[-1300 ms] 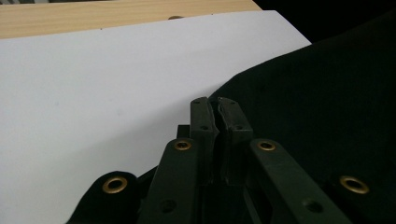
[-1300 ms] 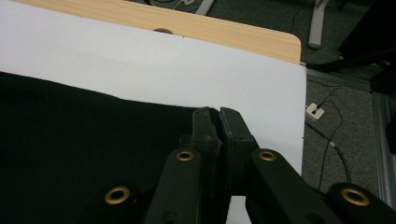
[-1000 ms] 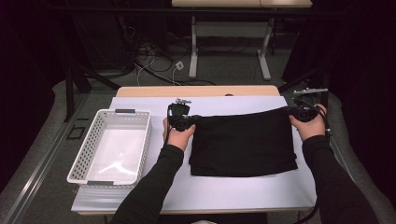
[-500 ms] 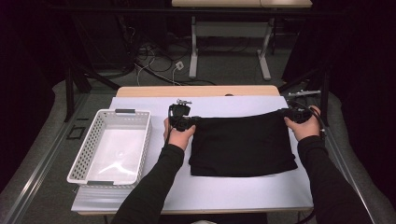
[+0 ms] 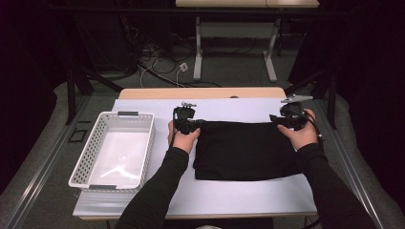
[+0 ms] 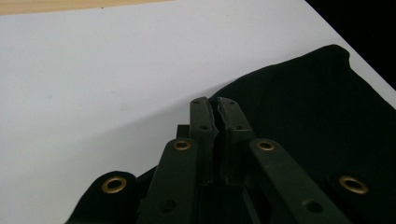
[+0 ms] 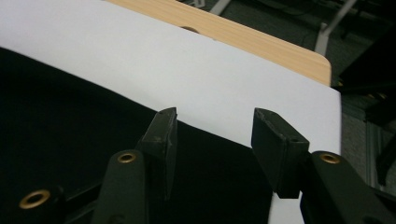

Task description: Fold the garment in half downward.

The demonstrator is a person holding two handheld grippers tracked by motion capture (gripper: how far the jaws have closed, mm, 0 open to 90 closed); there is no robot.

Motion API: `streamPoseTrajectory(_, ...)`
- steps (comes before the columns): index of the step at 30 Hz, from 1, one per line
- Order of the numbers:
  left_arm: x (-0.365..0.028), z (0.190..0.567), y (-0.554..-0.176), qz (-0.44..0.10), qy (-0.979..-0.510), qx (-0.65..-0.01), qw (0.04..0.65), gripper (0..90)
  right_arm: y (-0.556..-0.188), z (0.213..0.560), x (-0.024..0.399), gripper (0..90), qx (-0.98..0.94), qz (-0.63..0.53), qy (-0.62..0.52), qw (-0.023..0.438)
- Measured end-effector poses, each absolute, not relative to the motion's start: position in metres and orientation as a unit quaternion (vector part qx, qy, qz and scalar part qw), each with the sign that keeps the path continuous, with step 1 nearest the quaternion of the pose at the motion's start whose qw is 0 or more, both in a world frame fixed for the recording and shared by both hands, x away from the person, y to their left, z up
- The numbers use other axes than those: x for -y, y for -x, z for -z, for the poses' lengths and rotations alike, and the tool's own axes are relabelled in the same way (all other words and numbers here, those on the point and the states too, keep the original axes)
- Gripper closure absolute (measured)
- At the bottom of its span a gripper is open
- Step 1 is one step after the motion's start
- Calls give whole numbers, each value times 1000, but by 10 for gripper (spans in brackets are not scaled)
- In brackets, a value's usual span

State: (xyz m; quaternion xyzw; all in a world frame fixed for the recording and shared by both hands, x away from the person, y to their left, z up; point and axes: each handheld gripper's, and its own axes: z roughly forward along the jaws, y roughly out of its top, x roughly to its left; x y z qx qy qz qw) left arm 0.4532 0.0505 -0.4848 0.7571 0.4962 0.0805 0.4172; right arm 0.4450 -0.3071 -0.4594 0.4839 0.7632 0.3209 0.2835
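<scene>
A black cloth (image 5: pixel 246 150) lies folded flat on the white table cover (image 5: pixel 224 107). My left gripper (image 5: pixel 195 125) is at the cloth's far left corner, shut on the black cloth (image 6: pixel 299 107); in the left gripper view its pads (image 6: pixel 203 123) pinch a thin edge of fabric. At the far right corner my right gripper (image 5: pixel 278 119) has just been opening. In the right gripper view its fingertips (image 7: pixel 163 128) stand apart over the cloth's edge (image 7: pixel 93 140) and press on nothing.
A white perforated basket (image 5: pixel 114 150) stands on the table's left side. The wooden table edge (image 5: pixel 200 92) runs along the back. Beyond it are desk legs and cables on the floor. White cover lies bare in front of the cloth.
My right gripper sank from above the table to the cloth's far right corner and its jaws parted, letting the corner lie flat. The left gripper stayed put.
</scene>
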Motion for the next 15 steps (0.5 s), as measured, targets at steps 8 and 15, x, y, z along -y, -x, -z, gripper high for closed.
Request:
streamPoseTrajectory(8, -52, 486, -454, -81, -758, -497, 415, 855, -431, 461, 286, 452, -772, -341, -460, 276)
streamPoseTrajectory(15, -53, 486, -454, -80, -757, -498, 415, 855, -419, 463, 273, 368, -773, -363, -456, 252)
